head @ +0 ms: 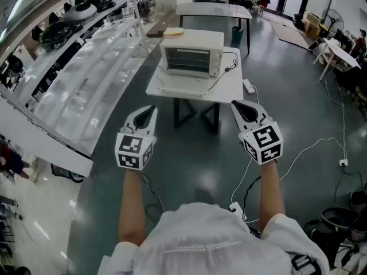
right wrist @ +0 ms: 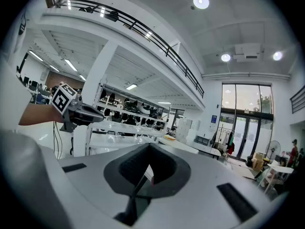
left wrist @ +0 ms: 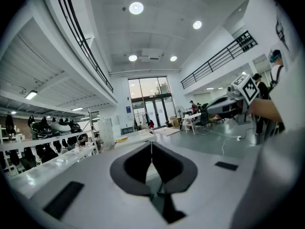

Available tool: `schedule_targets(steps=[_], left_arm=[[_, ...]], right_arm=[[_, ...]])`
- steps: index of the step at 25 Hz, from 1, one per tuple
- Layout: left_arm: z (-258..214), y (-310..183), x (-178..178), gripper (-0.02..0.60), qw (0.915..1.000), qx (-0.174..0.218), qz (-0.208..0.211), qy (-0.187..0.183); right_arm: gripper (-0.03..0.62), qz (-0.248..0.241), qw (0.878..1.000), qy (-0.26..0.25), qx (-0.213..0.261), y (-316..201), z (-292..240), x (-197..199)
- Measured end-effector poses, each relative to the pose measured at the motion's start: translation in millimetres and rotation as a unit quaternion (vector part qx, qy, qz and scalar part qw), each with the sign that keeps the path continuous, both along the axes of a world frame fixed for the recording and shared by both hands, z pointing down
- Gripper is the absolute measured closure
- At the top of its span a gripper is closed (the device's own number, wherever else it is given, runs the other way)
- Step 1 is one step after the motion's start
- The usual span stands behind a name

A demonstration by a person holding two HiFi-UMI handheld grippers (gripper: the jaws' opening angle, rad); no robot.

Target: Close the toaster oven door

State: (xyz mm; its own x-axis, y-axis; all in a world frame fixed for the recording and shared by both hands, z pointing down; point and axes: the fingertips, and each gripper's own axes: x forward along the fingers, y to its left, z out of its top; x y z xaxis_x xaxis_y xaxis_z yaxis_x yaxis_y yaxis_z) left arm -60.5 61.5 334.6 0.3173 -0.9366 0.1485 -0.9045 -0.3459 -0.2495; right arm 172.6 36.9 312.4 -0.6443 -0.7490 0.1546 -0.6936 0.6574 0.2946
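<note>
You held both grippers in the air short of the table's (head: 231,83) near edge, well apart from it and over the floor. Your left gripper (head: 151,109) had its jaws pressed together with nothing between them. Your right gripper (head: 237,104) was the same, its tips closed and empty. The left one hung off the table's near left corner and the right one off its near right corner, with a wide gap between the two. Both pointed toward the table.

The oven (head: 192,53) stood on the table's far half, its front facing you. A rack showed in that front. A pale flat shape lay on the table just before the oven, but from where you stood the door's position could not be made out for sure. A round tan thing (head: 174,32) sat on the oven's top, at its left end. A cord (head: 225,70) ran from the oven's right side across the table's right part. A strip (head: 248,86) lay on the floor just right of the table. Long shelves (head: 86,85) ran along the table's left, and a second table (head: 213,9) stood beyond it.
</note>
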Motion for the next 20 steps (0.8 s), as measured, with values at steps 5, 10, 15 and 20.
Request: schedule_targets(steps=[5, 10, 15, 20], left_arm=[[1, 1, -10, 0.561, 1.0000, 0.000, 0.004, -0.004], [5, 2, -11, 0.561, 0.9999, -0.004, 0.011, -0.005], [8, 5, -19, 0.561, 0.9997, -0.009, 0.021, -0.004], [14, 10, -30, 0.561, 0.9993, -0.012, 0.037, -0.003]], right_arm=[[0.579, 0.003, 1.000, -0.008, 0.000, 0, -1, -11], [0.580, 0.013, 0.998, -0.057, 0.002, 1, -8, -10], [0.579, 0.008, 0.999, -0.052, -0.004, 4, -3, -21], [0.579, 0.004, 0.998, -0.063, -0.022, 16, 5, -31]])
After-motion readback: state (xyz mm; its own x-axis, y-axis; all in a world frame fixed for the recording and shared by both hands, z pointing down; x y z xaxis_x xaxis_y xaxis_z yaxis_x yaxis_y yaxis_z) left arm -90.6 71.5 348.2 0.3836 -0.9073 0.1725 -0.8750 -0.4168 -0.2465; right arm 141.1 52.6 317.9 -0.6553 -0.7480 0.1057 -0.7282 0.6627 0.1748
